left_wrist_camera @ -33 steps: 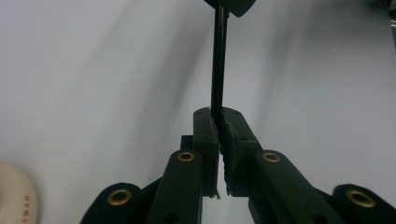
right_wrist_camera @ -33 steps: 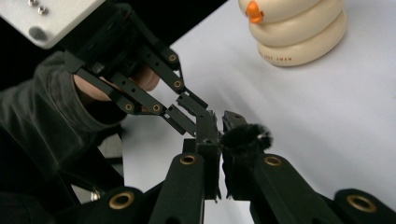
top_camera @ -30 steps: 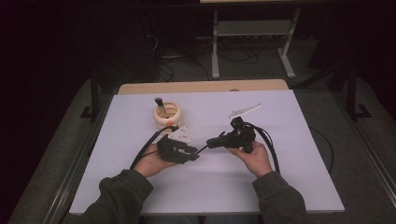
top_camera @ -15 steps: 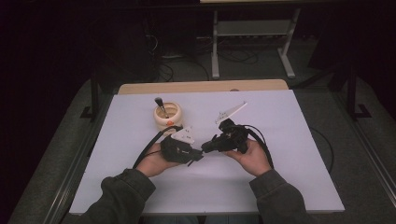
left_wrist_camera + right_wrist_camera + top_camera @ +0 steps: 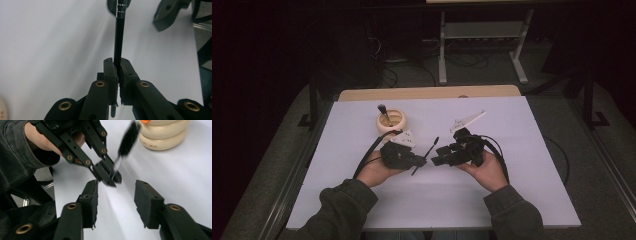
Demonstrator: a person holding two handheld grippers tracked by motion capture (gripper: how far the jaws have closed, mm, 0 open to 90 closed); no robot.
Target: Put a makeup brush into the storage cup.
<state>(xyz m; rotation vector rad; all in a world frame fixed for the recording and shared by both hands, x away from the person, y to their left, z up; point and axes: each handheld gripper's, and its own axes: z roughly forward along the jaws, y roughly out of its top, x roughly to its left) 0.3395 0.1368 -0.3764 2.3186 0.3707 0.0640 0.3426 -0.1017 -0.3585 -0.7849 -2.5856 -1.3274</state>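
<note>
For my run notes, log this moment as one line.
left tongs: shut on black brush | right tongs: just opening, nothing between | cream holder: on table, another brush inside

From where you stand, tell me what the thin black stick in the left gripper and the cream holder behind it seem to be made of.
The stick looks like smooth black plastic or lacquered wood: it has a glossy sheen, and a silvery, metal-like band shows near its far end. The left gripper is clamped on it. The cream holder looks like matte plastic or glazed ceramic: even colour, soft rounded stacked rings. The look alone cannot settle either.
</note>
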